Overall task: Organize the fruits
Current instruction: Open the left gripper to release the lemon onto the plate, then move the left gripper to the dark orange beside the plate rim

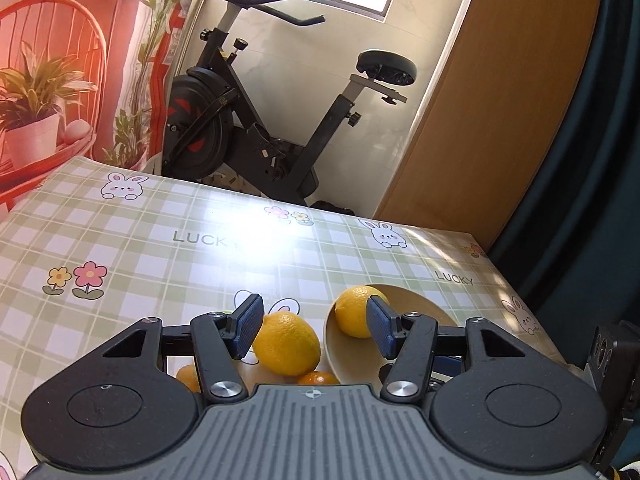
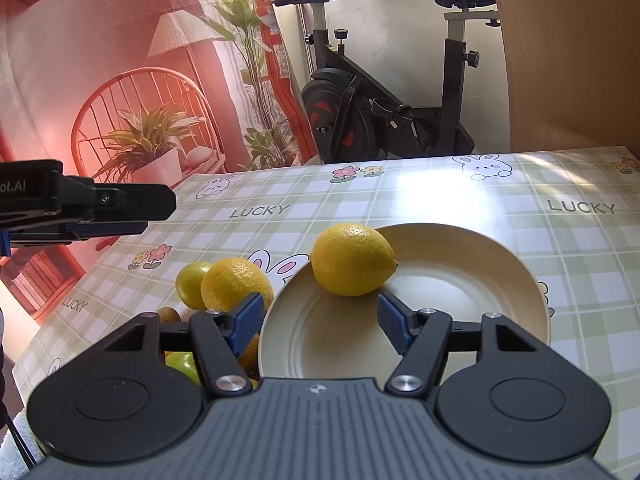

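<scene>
A cream plate sits on the checked tablecloth with one lemon on its left rim; plate and lemon also show in the left wrist view. A second lemon lies on the cloth left of the plate, also in the left wrist view. Green fruits and small oranges lie around it. My right gripper is open and empty, just short of the plate lemon. My left gripper is open and empty above the loose lemon; its fingers show from the side.
The table has a green plaid cloth with bunnies and "LUCKY" print. An exercise bike stands behind the far edge. A pink printed backdrop lines the left side, a wooden panel the right.
</scene>
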